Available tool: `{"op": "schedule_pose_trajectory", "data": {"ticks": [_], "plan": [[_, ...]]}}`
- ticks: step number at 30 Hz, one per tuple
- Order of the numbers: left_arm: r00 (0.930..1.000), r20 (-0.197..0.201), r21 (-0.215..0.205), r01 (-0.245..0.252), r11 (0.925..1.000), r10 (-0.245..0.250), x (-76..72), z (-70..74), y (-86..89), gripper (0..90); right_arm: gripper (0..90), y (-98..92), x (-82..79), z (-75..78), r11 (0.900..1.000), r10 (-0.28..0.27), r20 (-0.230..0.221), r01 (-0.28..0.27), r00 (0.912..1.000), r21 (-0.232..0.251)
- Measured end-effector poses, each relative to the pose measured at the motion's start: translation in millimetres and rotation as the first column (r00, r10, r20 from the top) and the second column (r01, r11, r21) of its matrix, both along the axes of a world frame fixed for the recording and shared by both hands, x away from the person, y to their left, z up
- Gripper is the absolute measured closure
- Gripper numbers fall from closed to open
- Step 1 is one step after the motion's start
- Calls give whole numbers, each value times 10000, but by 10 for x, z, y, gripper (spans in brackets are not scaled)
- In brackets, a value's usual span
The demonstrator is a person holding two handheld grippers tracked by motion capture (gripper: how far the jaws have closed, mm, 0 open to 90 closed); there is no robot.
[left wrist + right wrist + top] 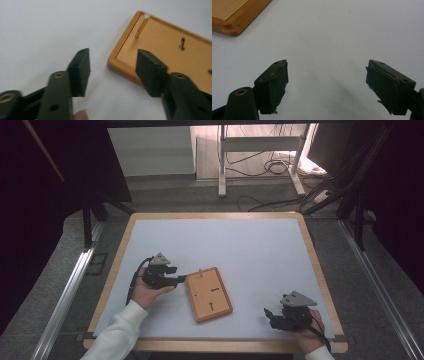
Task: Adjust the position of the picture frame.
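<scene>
Mid-mat, slightly my side, the wooden frame (pixel 208 293) lies back-up, long axis running away from me. Left gripper (pixel 176 275) sits just beside its left edge, jaws apart, holding nothing. Right gripper (pixel 268 316) open, farther off.

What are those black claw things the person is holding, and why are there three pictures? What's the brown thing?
The claws are grippers, tools a person squeezes like tongs. The top picture looks down from above: the left gripper and the right gripper sit over a table with a white top. The other two pictures come from little cameras riding on each gripper, looking along its black jaws. The brown thing is a flat wooden frame, lying on the table with its back up. The left gripper's jaws stand open at the frame's edge without pinching it. The right gripper is open too, holding nothing.
</scene>
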State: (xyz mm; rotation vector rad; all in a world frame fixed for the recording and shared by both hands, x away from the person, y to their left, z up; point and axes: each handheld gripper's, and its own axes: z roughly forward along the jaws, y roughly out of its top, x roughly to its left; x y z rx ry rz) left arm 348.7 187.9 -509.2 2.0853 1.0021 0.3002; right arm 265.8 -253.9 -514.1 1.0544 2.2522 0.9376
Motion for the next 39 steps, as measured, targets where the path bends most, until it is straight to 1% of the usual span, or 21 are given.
{"op": "schedule_pose_trajectory", "data": {"ticks": [1, 2, 3, 4, 5, 10, 12, 15, 18, 21, 25, 26, 27, 28, 29, 30, 33, 34, 36, 37, 39], "plan": [[10000, -65, 1, -33, 10000, 33, -17, -5, 10, 617, 182, -2, 1, -1, 10000, -16, -9, 16, 10000, -7], [9999, -104, 97, 0, 10000, 1, -20, -7, 21, 708, 182, -5, 2, -3, 10000, -29, -16, 29, 10000, 5], [9997, -228, 112, 13, 9999, -10, -23, -9, 24, 801, 182, -9, 4, -3, 10000, -30, -20, 30, 10000, -16], [9995, -327, 104, 34, 9999, -31, -23, -11, 25, 864, 182, -12, 5, -4, 10000, -26, -12, 26, 10000, -17], [9992, -392, 125, 65, 9999, -60, -20, -15, 21, 900, 183, -14, 6, -6, 10000, -29, 6, 29, 10000, -2], [9980, -610, 266, 200, 9994, -183, -15, -52, -17, 900, 183, -25, 4, 1, 10000, -20, 30, 20, 10000, -38], [9978, -644, 283, 191, 9994, -172, -16, -60, -27, 900, 183, -26, 7, -3, 10000, -43, 44, 43, 10000, -39], [9973, -727, 456, 159, 9988, -126, 3, -109, -61, 900, 183, -20, 12, -9, 10000, -56, 26, 56, 10000, -78], [9963, -856, 438, 157, 9989, -119, 10, -137, -77, 900, 182, -15, 7, -6, 10000, -43, 46, 43, 10000, -87], [9958, -877, 516, 312, 9982, -266, -1, -144, -109, 900, 182, -17, 7, -6, 9999, -50, 31, 51, 10000, -95], [9954, -913, 550, 347, 9979, -296, 0, -157, -144, 900, 182, -19, 10, -9, 9999, -55, 28, 55, 10000, -101], [9946, -988, 628, 378, 9973, -315, 15, -176, -169, 900, 182, -19, 11, -9, 9999, -54, 25, 55, 10000, -101], [9949, -970, 660, 341, 9972, -276, 22, -186, -181, 900, 182, -19, 11, -9, 9999, -50, 26, 51, 10000, -100], [9953, -943, 569, 253, 9981, -199, 26, -182, -187, 900, 181, -18, 11, -10, 9999, -55, 36, 55, 10000, -93], [9953, -943, 569, 253, 9981, -199, 26, -182, -187, 900, 181, -18, 11, -10, 9999, -58, 42, 58, 10000, -94], [9952, -951, 457, 282, 9986, -238, 48, -166, -185, 900, 181, -18, 11, -10, 9999, -58, 43, 59, 10000, -93], [9960, -878, 445, 213, 9988, -173, 68, -156, -195, 900, 181, -20, 13, -9, 9999, -54, 19, 54, 10000, -94], [9956, -930, 507, 184, 9985, -136, 83, -154, -190, 900, 181, -20, 15, -10, 9999, -57, 12, 57, 10000, -95], [9956, -919, 846, 245, 9961, -167, 80, -169, -180, 900, 181, -20, 14, -8, 9999, -52, 14, 53, 10000, -103], [9953, -954, 939, 250, 9953, -160, 75, -179, -175, 900, 181, -21, 12, -7, 9999, -55, 46, 56, 10000, -87], [9949, -990, 974, 278, 9949, -181, 75, -189, -169, 900, 181, -28, 10, -4, 10000, -61, 58, 61, 10000, -67]]}}
